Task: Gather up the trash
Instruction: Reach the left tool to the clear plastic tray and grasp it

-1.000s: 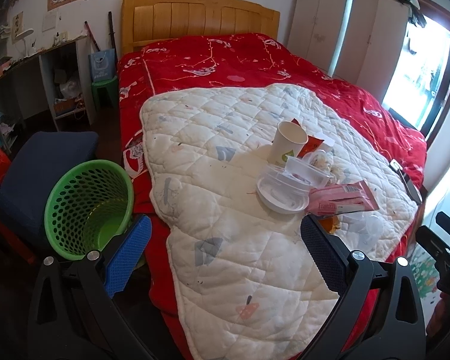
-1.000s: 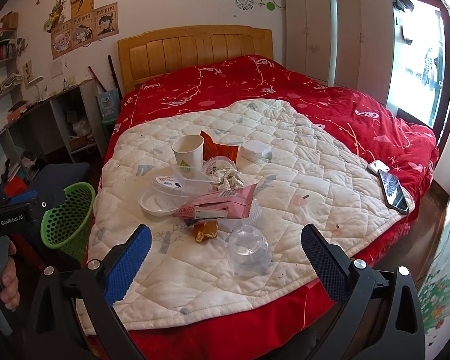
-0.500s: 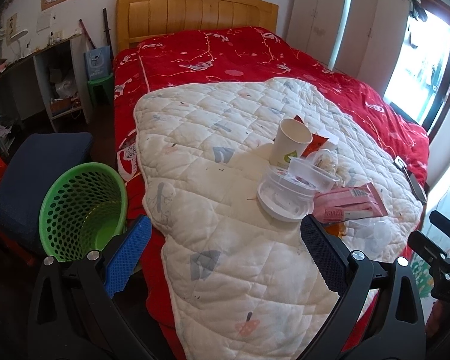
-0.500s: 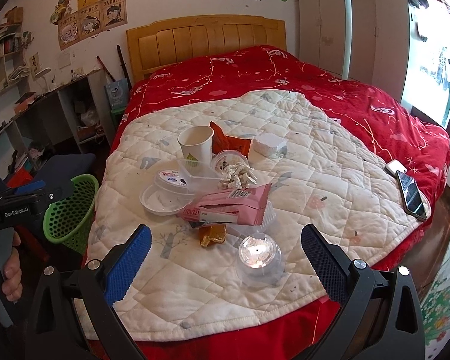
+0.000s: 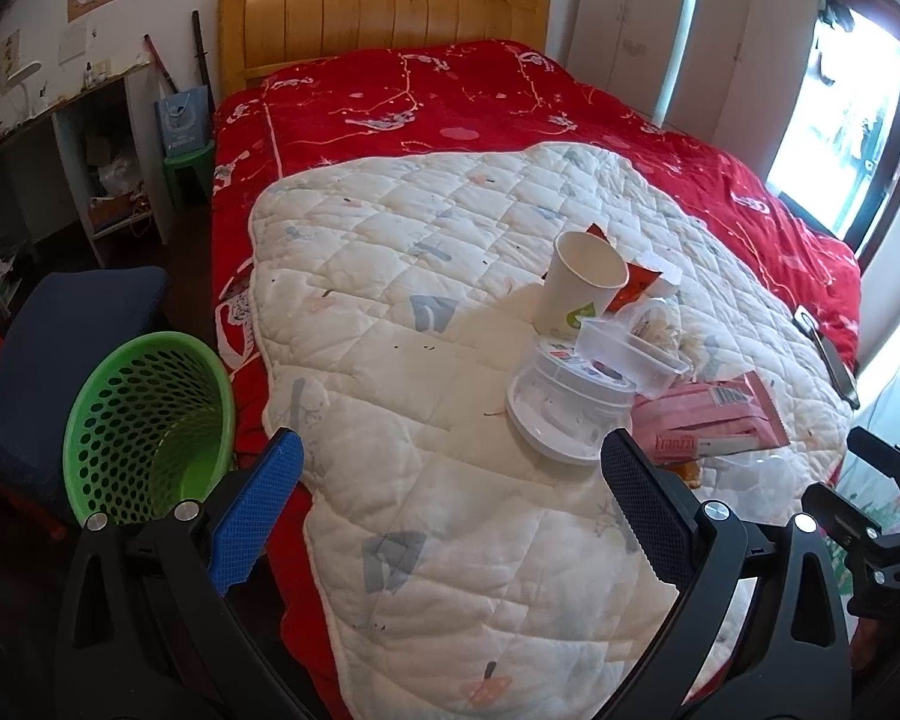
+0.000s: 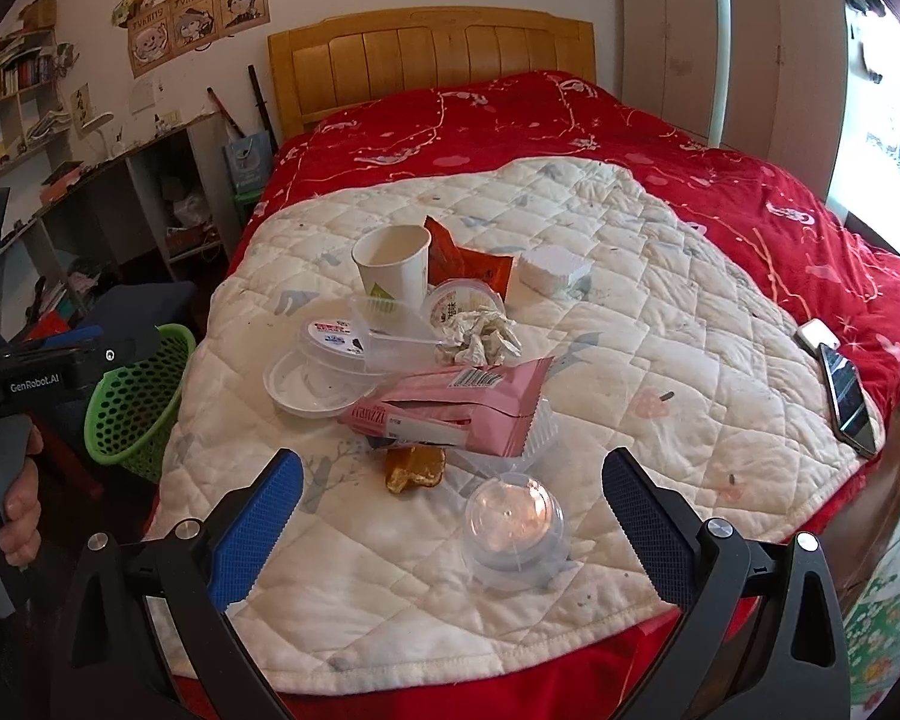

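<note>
Trash [image 6: 444,414] lies heaped mid-quilt [image 6: 660,312] on the bed, a clear dome cup [image 6: 513,519] nearest my right gripper [image 6: 450,510], while my left gripper [image 5: 450,498] and right both gape, holding nothing.

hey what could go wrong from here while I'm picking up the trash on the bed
Two phones lie on the quilt's edge near the trash; a sweep could knock them off or bin them. The pink wrapper rests on other pieces, so pulling it may scatter the crumpled tissue and upright paper cup. The green basket sits on the floor beside the bed, so a loose drop may miss. Both the left gripper and right gripper are open and empty.
</note>
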Motion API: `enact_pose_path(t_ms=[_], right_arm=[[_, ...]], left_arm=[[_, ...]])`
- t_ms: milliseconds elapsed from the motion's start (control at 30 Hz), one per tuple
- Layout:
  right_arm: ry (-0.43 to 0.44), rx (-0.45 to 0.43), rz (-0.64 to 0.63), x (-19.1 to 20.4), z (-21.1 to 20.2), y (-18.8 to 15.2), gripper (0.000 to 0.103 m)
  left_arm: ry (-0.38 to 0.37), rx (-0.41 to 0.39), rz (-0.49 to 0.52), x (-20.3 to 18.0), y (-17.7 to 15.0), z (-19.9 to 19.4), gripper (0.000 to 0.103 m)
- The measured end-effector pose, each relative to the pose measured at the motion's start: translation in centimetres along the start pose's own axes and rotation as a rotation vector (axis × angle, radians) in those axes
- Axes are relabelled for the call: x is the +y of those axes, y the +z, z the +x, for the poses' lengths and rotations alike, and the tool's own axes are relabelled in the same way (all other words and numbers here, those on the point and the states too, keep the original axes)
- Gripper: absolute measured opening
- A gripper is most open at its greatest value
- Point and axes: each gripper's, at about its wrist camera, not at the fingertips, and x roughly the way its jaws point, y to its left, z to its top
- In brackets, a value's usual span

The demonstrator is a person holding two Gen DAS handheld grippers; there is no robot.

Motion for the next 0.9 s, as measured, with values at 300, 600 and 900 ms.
enact_pose_path(t_ms=[300, 600, 900], right_arm=[[0.022, 0.036, -0.009, -1.0, 1.7, -0.3, 0.097], [0.016, 0.092, 0.021, -2.7, 3.7, -2.1, 0.095], [0.01, 0.138, 0.024, -3.2, 6.0, -2.8, 0.071]], left_arm=[[-0.002, 0.023, -0.005, -0.4, 0.7, 1.9, 0.098], [-0.015, 0.05, -0.003, -1.2, 1.0, 3.6, 0.098], [-0.073, 0.059, 0.069, -3.9, 1.2, 4.3, 0.098]])
